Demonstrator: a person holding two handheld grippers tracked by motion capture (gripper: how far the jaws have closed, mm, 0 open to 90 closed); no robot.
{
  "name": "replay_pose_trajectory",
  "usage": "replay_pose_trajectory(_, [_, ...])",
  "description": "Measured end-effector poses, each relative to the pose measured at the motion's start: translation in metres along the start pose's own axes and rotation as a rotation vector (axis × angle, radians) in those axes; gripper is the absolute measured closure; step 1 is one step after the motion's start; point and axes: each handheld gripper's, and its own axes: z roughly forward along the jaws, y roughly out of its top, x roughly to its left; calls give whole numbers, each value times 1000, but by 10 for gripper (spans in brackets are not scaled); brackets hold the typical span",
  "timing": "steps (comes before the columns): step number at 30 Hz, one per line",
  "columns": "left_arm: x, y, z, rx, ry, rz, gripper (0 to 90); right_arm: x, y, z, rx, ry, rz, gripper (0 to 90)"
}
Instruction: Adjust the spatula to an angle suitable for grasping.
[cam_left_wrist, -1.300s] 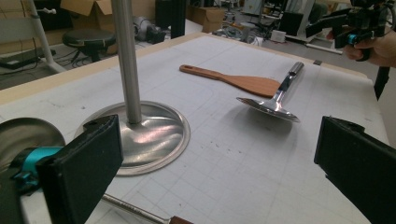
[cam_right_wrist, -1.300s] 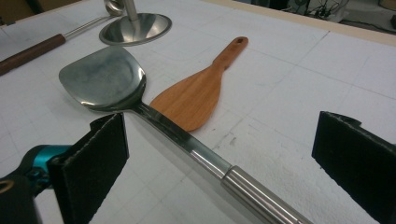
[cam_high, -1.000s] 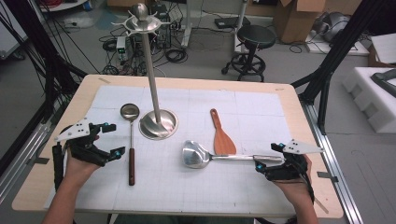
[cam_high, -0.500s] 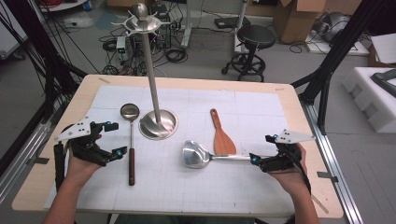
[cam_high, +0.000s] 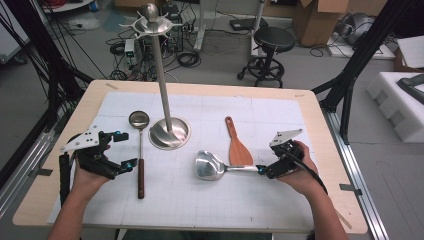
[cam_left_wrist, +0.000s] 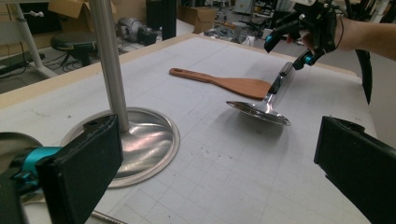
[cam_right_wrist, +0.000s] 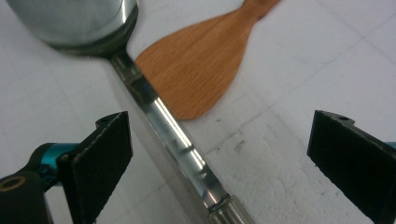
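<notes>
Right claw (cam_high: 264, 170) is spread wide, gripping nothing, straddling the steel serving spoon (cam_high: 220, 166) handle; wooden spatula (cam_high: 238, 146) lies just ahead. Left claw (cam_high: 126, 149) gapes open too, empty.

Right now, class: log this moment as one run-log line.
right gripper: open, jaws astride steel ladle handle | left gripper: open, idle | wooden spatula: flat beside ladle

Shiny steel ladle (cam_high: 215, 165) flat on the table, bowl leftward

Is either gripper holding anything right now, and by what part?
Nothing is held. The right gripper stands open astride the steel ladle's handle; the left gripper is open too.
</notes>
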Motion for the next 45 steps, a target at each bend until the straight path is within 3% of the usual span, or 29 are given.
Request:
replay_pose_trajectory(2, [0,0,1,1,-2,3,17,1,4,7,68,18,-25,78])
replay_pose_trajectory(3, [0,0,0,2,-2,4,17,1,4,7,68,18,-25,78])
replay_pose_trajectory(4, [0,0,0,-2,-1,0,17,0,4,11,117,46,-42,213])
replay_pose_trajectory(6, [1,0,-1,-4,-1,3,17,-2,4,16,166,92,-30,283])
replay_pose_trajectory(7, [1,0,-1,-9,3,2,17,-2,3,18,185,93,-47,296])
replay_pose_trajectory(9, [1,0,-1,-12,1,1,17,0,4,20,201,88,-62,322])
replay_pose_trajectory(10, [1,0,-2,-10,2,2,17,2,5,23,225,115,-79,403])
replay_pose_trajectory(13, [1,0,0,-1,4,1,17,6,7,28,253,129,-108,506])
replay_pose_trajectory(16, [0,0,1,0,2,3,17,7,8,31,282,128,-130,540])
replay_pose_trajectory(19, [-1,0,1,2,2,9,17,8,9,31,281,122,-132,560])
replay_pose_trajectory(21, [-1,1,1,4,5,11,17,9,9,31,281,135,-148,640])
replay_pose_trajectory(28, [-1,1,2,4,6,13,17,14,9,29,285,150,-200,683])
replay_pose_trajectory(30, [-1,1,2,5,6,11,17,18,9,29,289,179,-222,713])
replay_pose_trajectory(34, [-1,1,2,6,5,14,17,27,12,29,289,193,-265,742])
replay_pose_trajectory(45, [-1,1,2,3,3,14,17,42,18,34,275,228,-308,744])
